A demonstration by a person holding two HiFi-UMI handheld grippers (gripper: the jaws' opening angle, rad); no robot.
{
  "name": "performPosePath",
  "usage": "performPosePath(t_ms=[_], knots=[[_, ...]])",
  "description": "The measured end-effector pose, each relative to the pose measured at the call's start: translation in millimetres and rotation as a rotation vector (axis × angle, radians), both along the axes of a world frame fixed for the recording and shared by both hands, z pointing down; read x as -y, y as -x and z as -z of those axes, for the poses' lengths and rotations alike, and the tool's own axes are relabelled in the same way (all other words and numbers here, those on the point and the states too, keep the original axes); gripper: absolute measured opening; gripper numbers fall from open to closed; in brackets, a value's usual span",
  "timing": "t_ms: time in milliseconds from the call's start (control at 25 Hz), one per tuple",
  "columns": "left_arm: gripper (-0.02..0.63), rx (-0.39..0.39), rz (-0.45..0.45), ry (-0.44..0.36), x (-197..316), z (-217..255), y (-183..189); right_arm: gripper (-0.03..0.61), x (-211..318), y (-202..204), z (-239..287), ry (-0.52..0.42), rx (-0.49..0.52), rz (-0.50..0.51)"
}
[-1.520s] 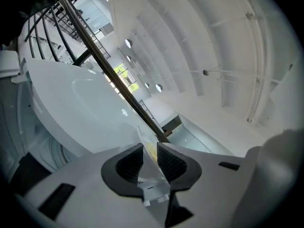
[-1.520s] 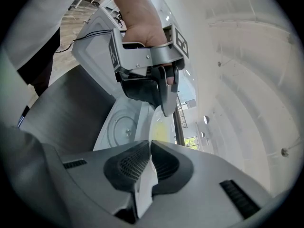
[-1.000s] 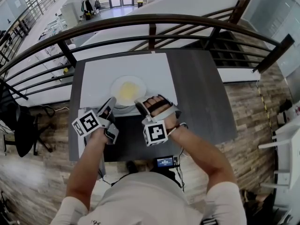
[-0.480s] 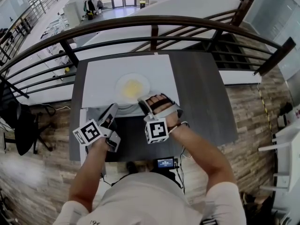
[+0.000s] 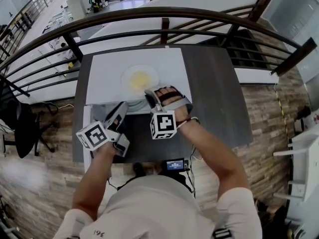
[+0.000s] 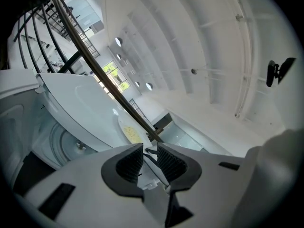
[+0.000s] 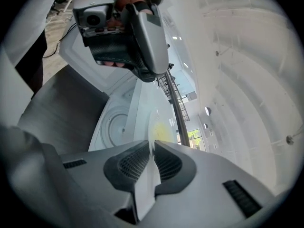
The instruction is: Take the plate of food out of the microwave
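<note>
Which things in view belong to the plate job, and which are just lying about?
Job:
- round white plate of yellow food
- white microwave
- right tool, shut on the plate's rim
- left tool, open

Lying about:
- small screen device
- black chair
- dark curved railing

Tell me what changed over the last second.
The left claw drew back a little from the plate, toward the person, jaws apart and empty. The right claw stayed shut on the plate's near rim, and the plate stayed on the white microwave top.
</note>
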State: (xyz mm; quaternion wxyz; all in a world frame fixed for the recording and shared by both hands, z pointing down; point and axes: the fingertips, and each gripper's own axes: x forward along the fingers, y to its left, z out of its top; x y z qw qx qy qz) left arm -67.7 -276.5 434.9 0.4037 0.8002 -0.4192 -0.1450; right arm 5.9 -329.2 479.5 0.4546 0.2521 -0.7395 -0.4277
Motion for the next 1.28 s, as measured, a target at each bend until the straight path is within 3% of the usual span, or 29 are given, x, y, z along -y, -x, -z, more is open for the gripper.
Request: performPosePath(t_ms=[400, 800, 1000, 1280], knots=[[0.075, -0.021, -0.022, -0.02, -3.8, 6.9, -5.3, 0.026, 13.1, 0.4, 0.4, 0.077, 0.073, -0.047], [0.075, -0.038, -0.024, -0.008, -6.5, 9.0, -9.1, 0.092, 13.7, 0.3, 7.8, 0.109, 0.095, -0.067], [0.075, -0.028, -0.026, -0.001, -9.8, 5.4, -10.9, 0.095, 6.7, -2.6, 6.0, 0.116, 0.099, -0.067], [0.075, -0.002, -0.027, 0.005, -5.5, 6.5, -10.8, 0.144, 9.5, 0.3, 10.5, 0.197, 0.112, -0.073]])
